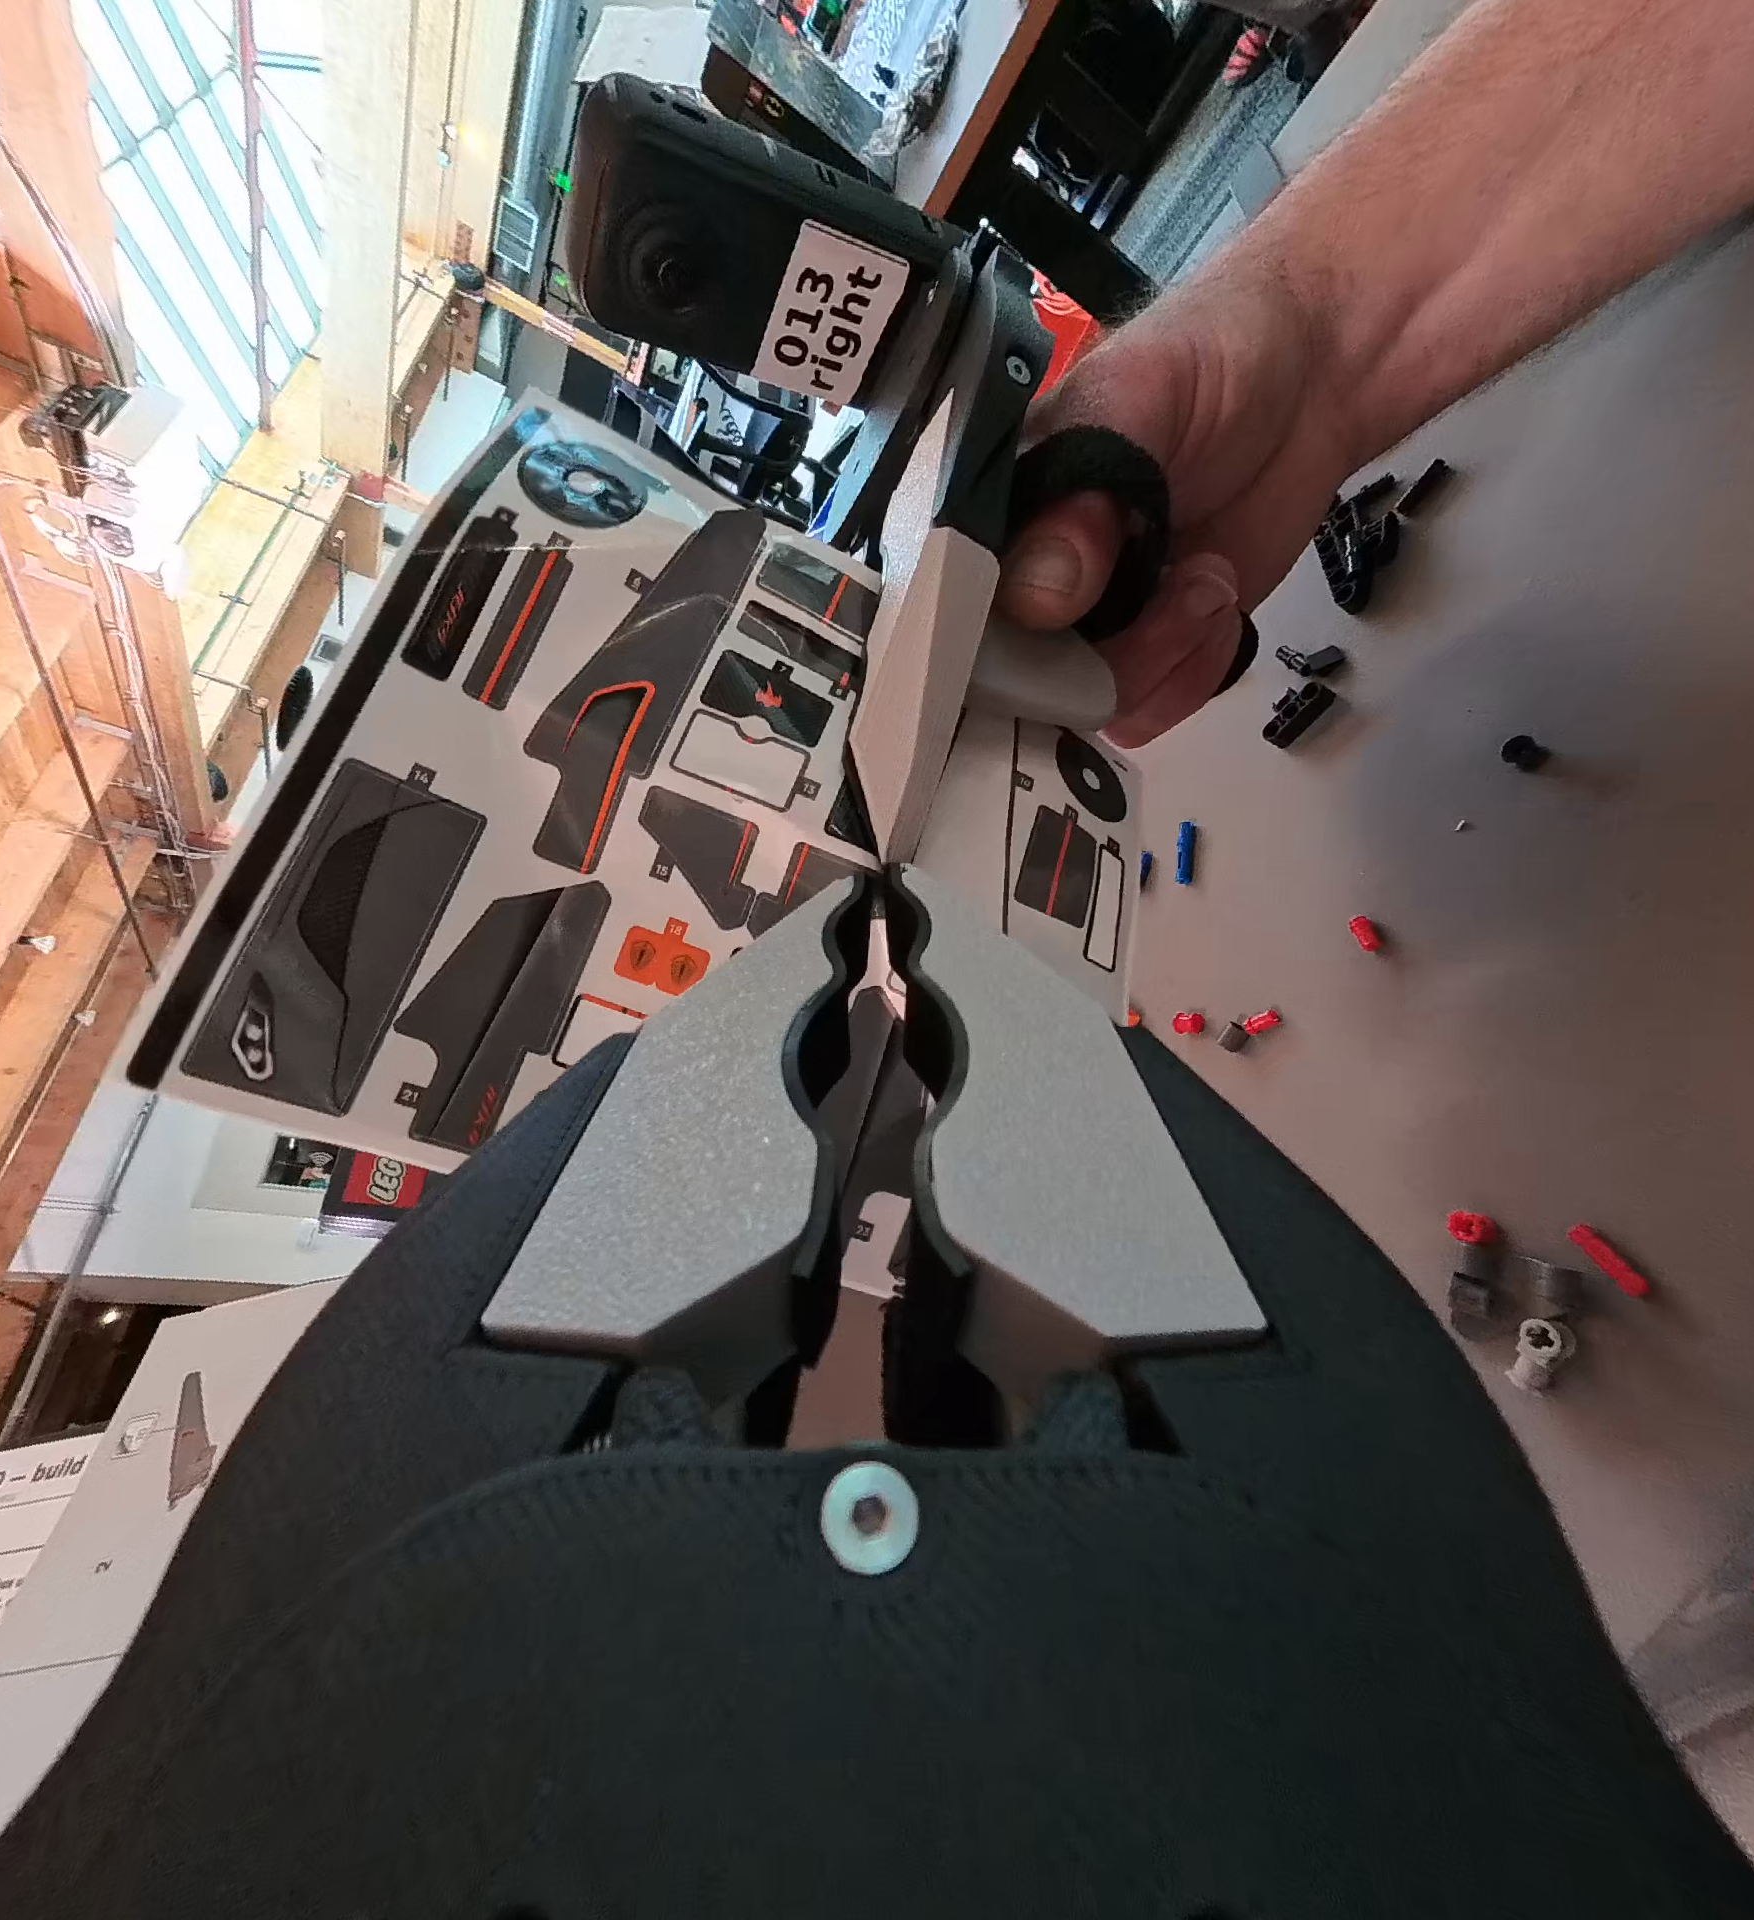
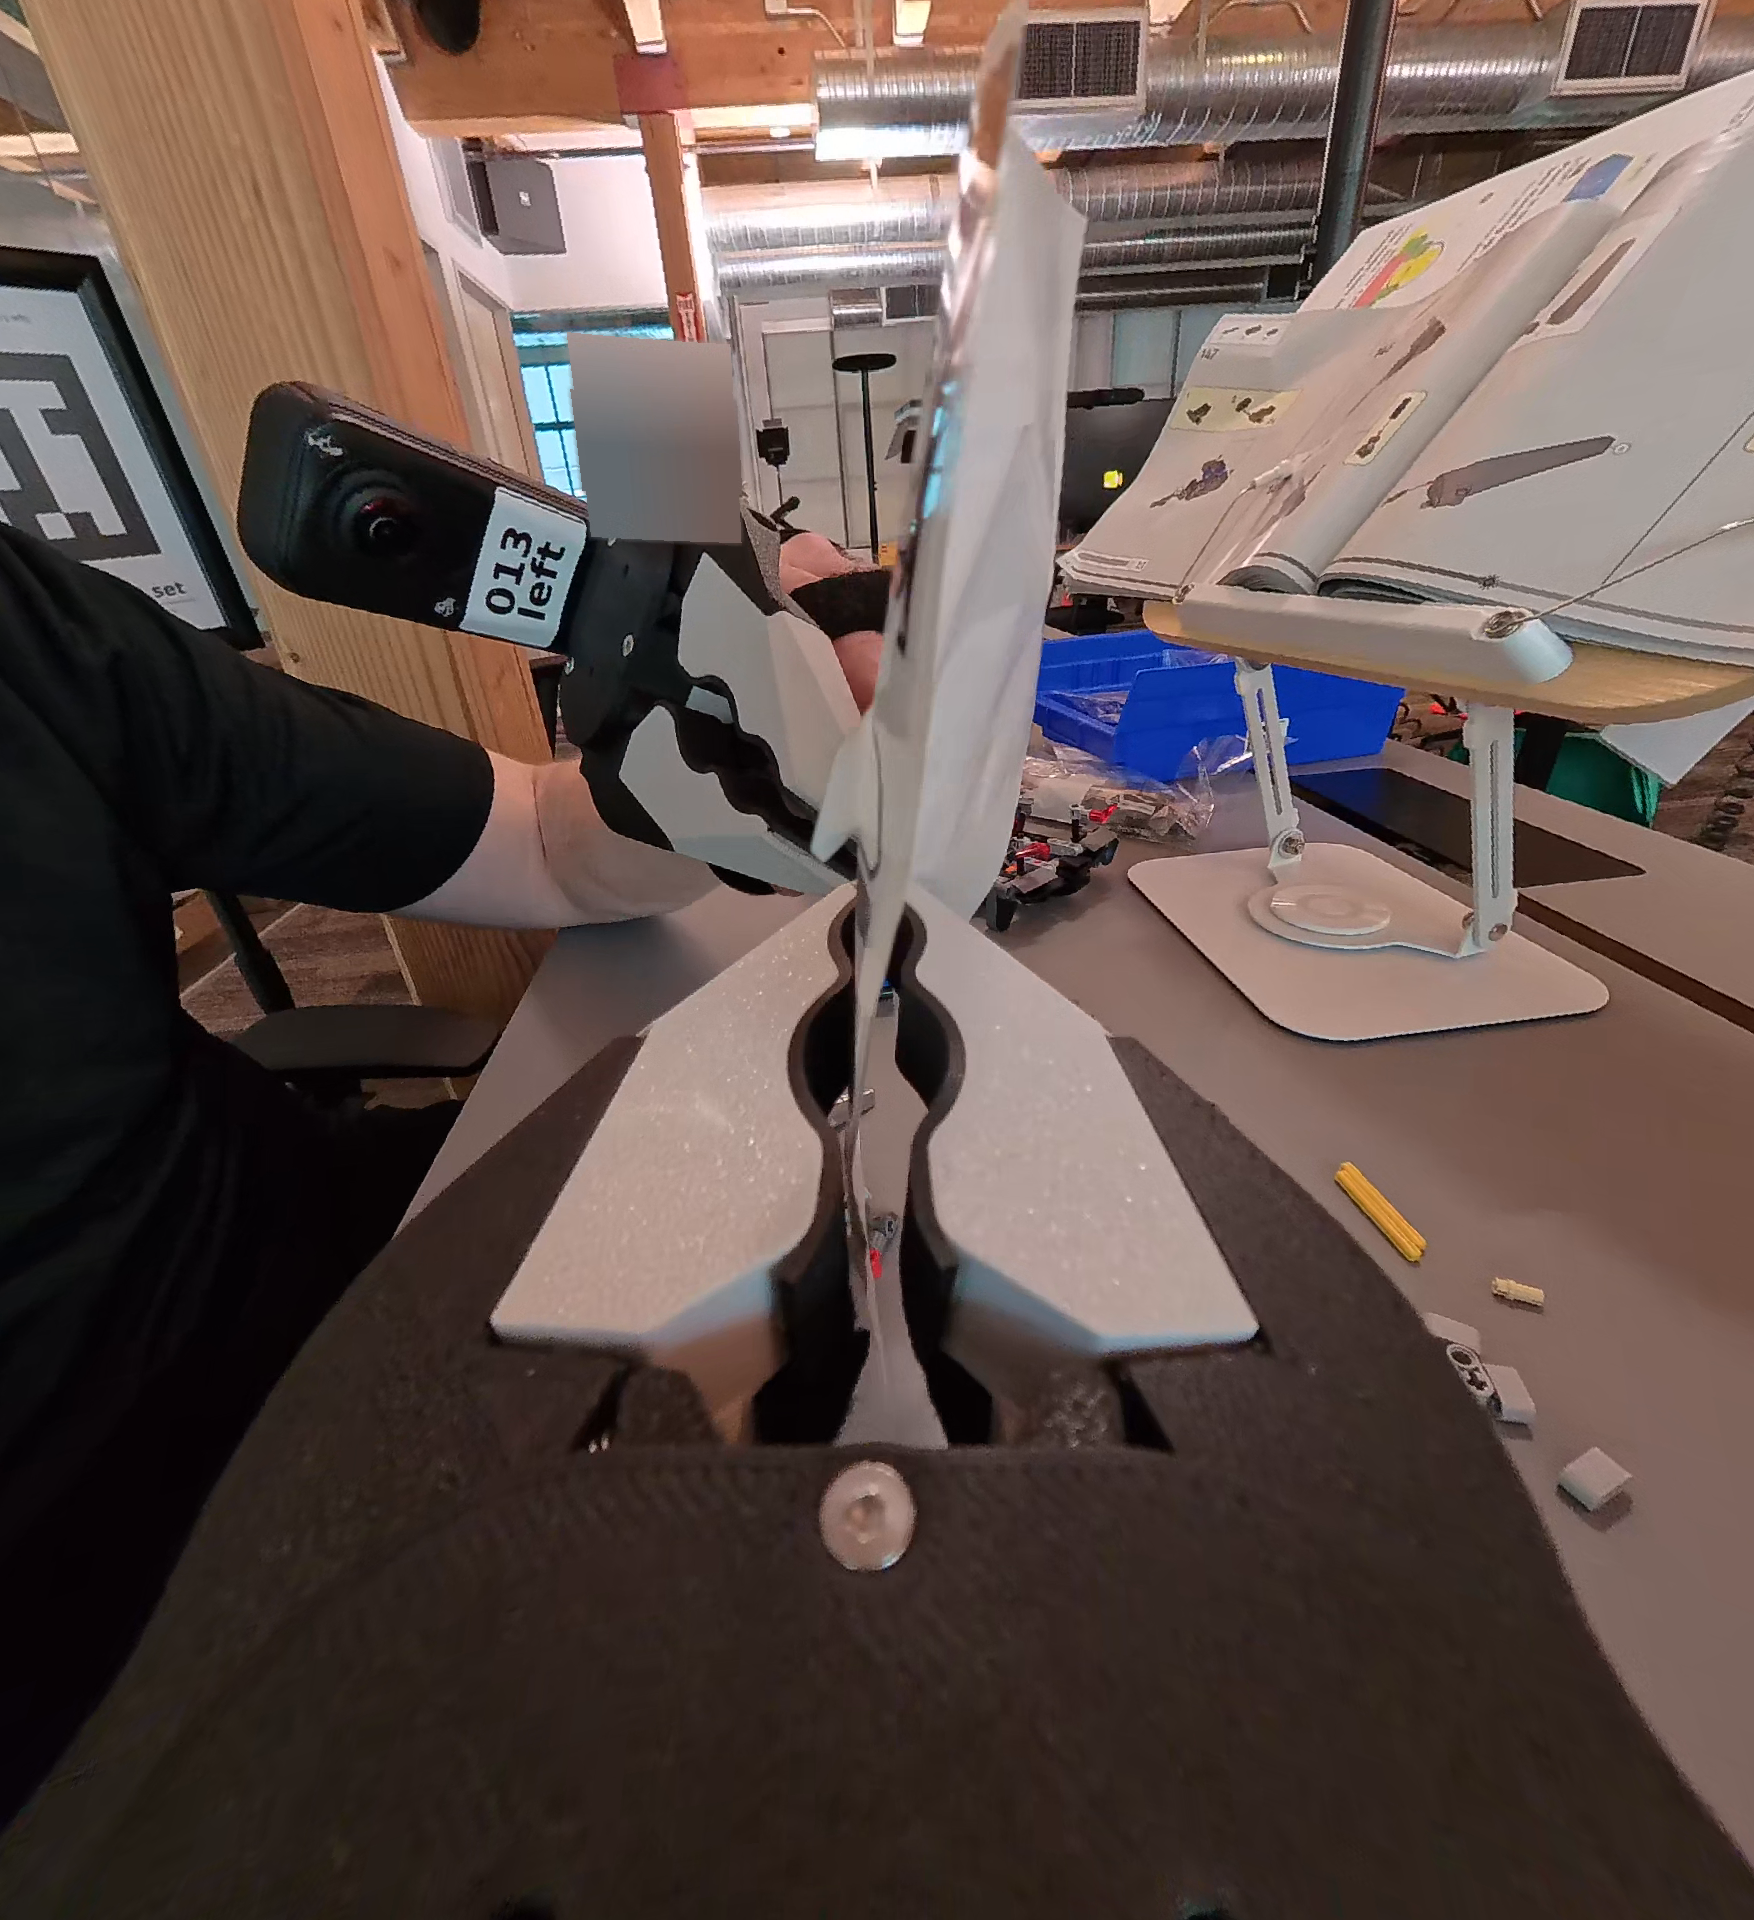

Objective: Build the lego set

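Sticker sheet [image 1: 561, 790], white glossy paper printed with black and orange decals, is held up in the air above the grey tabletop [image 1: 1579, 935], pinched by both tongs. Left gripper [image 1: 878, 894], grey fingers on a black body, is pressed together on the sheet's lower edge. Right gripper [image 1: 894, 831], held in a person's hand [image 1: 1216, 499], is closed on the same sheet just above the left one's tips, almost touching them. From the right wrist view the sheet [image 2: 966, 582] shows edge-on, running between that gripper's closed fingers [image 2: 748, 1122]. Beyond the sheet stands an open instruction booklet [image 2: 1475, 416] on a white stand. Beside the sheet, loose red, black, blue and grey Lego pieces [image 1: 1517, 1278] lie scattered on the tabletop.
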Demonstrator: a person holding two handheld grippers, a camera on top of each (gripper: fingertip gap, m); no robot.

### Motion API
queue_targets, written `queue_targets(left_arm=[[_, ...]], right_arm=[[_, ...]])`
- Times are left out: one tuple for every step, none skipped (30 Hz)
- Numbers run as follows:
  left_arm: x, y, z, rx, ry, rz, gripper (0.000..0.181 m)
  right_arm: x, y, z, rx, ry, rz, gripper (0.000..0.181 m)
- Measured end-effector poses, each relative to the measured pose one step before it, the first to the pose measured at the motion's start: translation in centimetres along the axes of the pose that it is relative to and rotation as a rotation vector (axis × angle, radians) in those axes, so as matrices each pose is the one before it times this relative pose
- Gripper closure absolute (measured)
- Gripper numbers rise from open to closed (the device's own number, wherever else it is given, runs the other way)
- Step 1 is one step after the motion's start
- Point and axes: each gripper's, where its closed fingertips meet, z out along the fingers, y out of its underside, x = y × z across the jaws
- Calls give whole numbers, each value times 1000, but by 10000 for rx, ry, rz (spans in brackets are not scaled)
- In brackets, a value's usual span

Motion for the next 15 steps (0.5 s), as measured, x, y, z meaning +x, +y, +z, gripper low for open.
queue_targets(left_arm=[[35,4,-18,-13,13,55,181],[-2,-7,-34,2,-7,56,181],[-5,-10,-24,-1,8,7,181],[-13,-19,-17,2,-4,14,181],[19,1,-7,-21,5,34,181],[20,21,2,-28,5,51,181],[-39,-17,-30,-2,-30,37,181],[-74,-65,-41,41,-30,-20,181],[-34,-58,-41,48,16,-78,181],[-59,-42,-45,50,17,-84,181],[-152,-123,-120,96,-45,-40,181],[-121,-128,-121,73,5,-79,181],[-26,-90,-63,32,58,-80,181],[-16,-56,-4,-14,-2,26,181],[65,10,88,-62,-7,84,181]], right_arm=[[-26,2,6,-1,-12,3,181],[-16,4,13,-2,-13,-4,181],[-15,-2,8,2,-7,-2,181],[-12,-19,6,7,-8,1,181],[-11,4,5,-2,-3,-1,181],[14,24,7,-9,6,-7,181],[5,-19,-5,12,3,0,181],[6,-65,-16,36,-1,10,181],[34,-49,-31,24,17,-4,181],[43,-41,-54,12,36,-20,181],[44,-51,-57,18,32,-17,181],[22,-53,-33,20,10,-1,181],[-4,-19,-13,12,-5,6,181],[-20,-18,5,6,-5,-4,181],[-21,-18,12,7,-11,-3,181]])
